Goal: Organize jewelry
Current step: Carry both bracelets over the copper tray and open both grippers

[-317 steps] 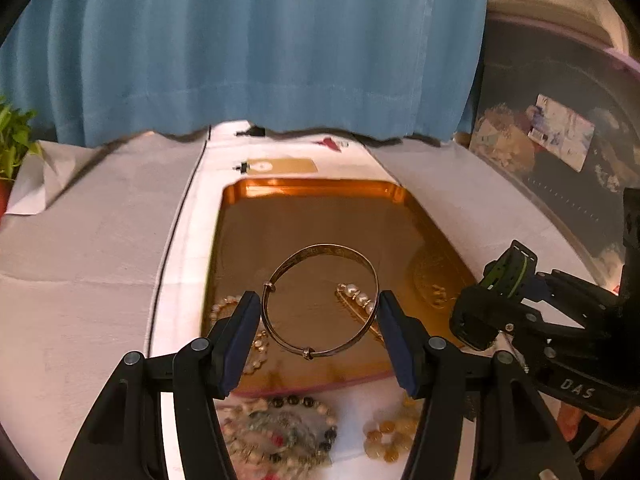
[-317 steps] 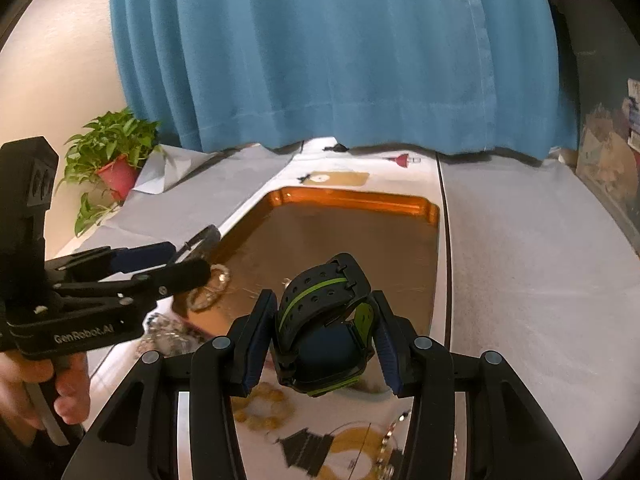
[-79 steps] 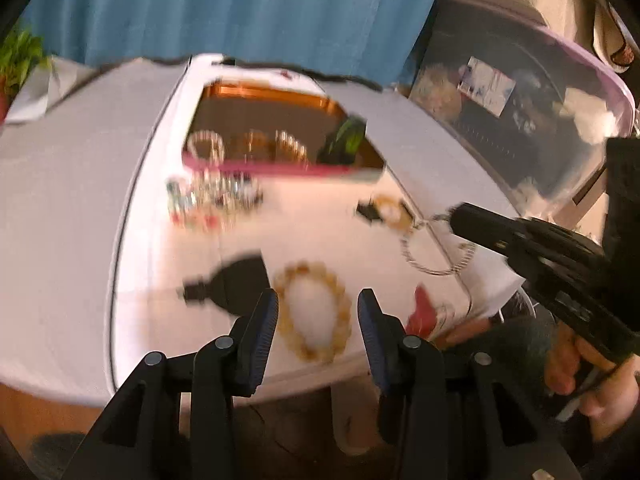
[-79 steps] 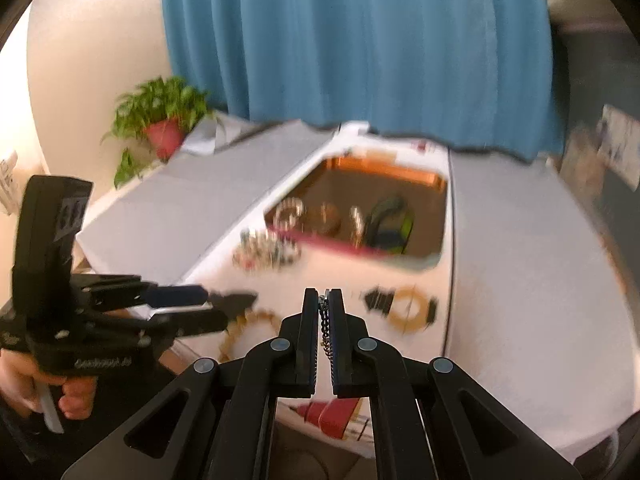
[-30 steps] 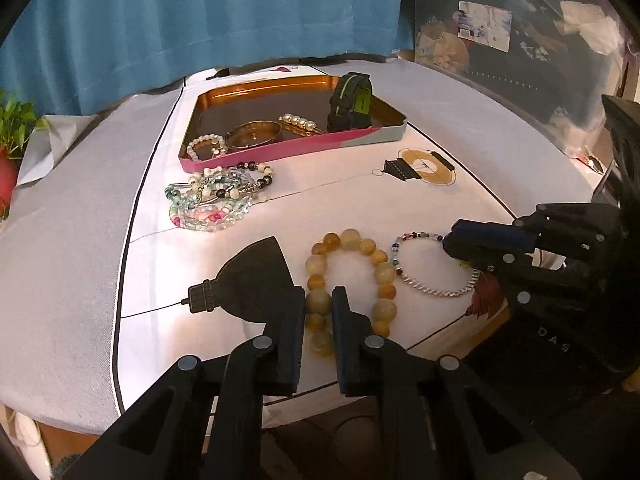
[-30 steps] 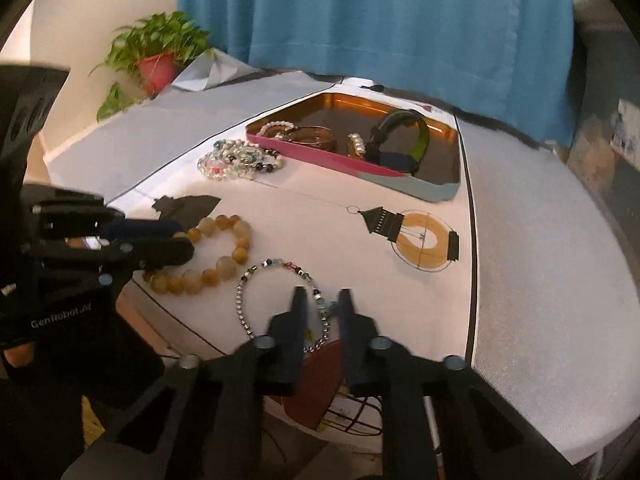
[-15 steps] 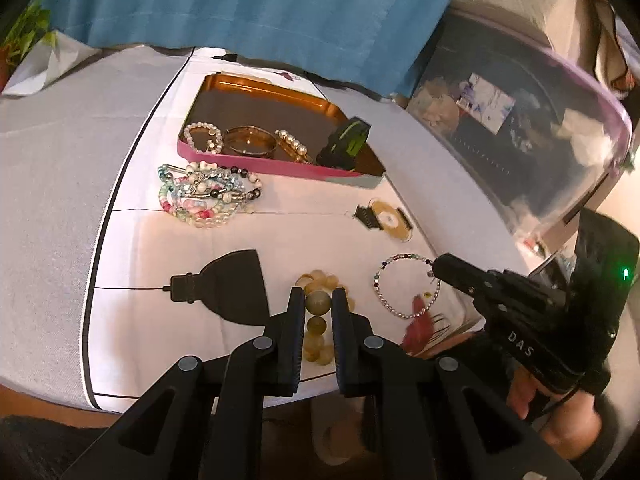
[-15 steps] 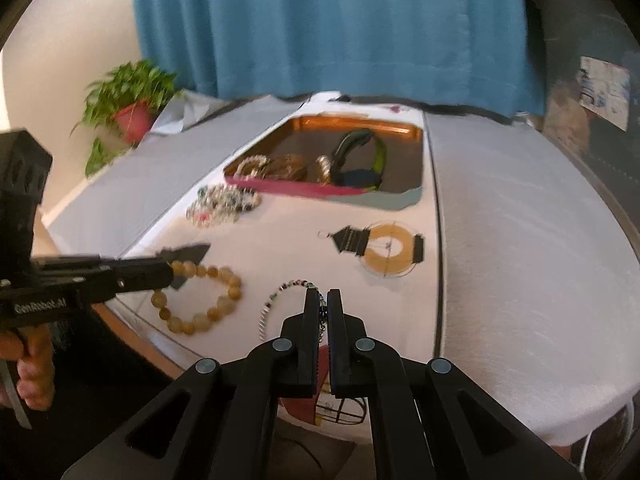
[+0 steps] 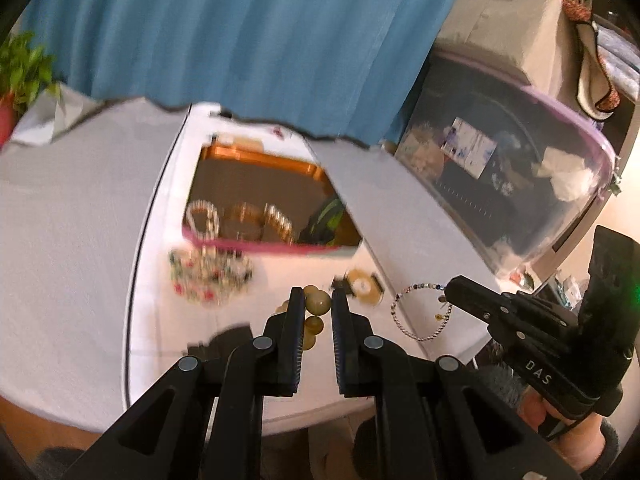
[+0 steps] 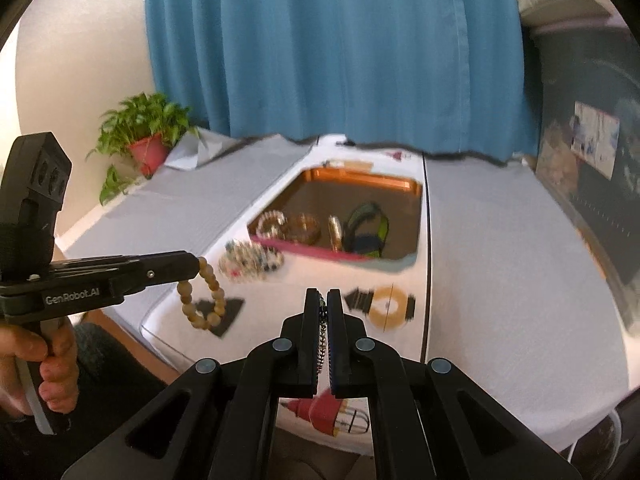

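We find both grippers loaded and off the table. The left gripper (image 9: 316,304) is clamped on the amber bracelet (image 10: 202,298), which hangs free below its fingers, short of the tray (image 10: 416,196) on its near side. The right gripper (image 10: 324,300) is closed on the chain bracelet (image 9: 420,312), whose loop dangles clear of the cloth, also short of the tray.

The tray already holds a pearl bracelet (image 10: 272,222), a bangle (image 10: 306,226) and a black-green watch (image 10: 366,226). A beaded cluster (image 10: 250,260) lies just outside the tray's near rim.

We judge the step in hand to be the carry. The next move calls for travel over the near rim, lowering onto bare tray floor beside the watch, then release.
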`<state>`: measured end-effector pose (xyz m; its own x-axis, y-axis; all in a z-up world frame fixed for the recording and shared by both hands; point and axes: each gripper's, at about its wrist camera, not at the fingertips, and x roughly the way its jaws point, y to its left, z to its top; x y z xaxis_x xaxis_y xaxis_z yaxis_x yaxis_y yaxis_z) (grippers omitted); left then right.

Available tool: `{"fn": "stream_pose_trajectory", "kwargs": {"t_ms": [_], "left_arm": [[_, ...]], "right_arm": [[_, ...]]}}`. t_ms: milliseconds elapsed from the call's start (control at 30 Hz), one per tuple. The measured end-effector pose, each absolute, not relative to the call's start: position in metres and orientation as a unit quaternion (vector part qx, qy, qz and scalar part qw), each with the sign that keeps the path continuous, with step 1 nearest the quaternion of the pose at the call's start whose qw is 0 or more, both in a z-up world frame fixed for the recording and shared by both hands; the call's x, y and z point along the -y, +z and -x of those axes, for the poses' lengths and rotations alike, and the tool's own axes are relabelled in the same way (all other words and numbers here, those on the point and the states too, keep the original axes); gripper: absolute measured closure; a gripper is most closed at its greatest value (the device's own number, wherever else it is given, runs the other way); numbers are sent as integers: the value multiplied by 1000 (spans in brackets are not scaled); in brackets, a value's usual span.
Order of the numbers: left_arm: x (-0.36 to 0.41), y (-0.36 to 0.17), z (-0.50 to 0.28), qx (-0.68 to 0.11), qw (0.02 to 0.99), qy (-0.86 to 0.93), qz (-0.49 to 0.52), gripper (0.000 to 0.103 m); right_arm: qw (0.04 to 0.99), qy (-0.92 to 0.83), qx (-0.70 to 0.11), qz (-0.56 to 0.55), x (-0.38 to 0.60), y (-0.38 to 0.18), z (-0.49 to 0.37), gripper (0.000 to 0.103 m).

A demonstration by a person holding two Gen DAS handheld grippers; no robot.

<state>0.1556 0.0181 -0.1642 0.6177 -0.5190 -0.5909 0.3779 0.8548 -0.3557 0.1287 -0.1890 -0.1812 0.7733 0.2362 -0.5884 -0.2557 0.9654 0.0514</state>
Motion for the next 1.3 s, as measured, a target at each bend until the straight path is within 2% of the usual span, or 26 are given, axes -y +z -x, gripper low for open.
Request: {"fn": "stream_pose_trajectory", "kwargs": {"t_ms": [333, 667, 833, 1100, 1300], "left_arm": [[-13, -103, -163, -301, 915, -260, 73, 92], [-8, -59, -166, -242, 926, -287, 50, 92], [-4, -54, -188, -232, 929, -287, 25, 92], [-10, -55, -227, -216, 927, -302, 43, 92], [-17, -77, -271, -214, 928, -296, 78, 92]], "right_arm": [[955, 159, -250, 25, 171, -106, -128, 100], [959, 181, -216, 44, 153, -68, -143, 100], [960, 176, -210, 60, 150, -65, -165, 100], [959, 171, -218, 57, 159, -76, -217, 100], [956, 170, -235, 51, 163, -98, -261, 100]]}}
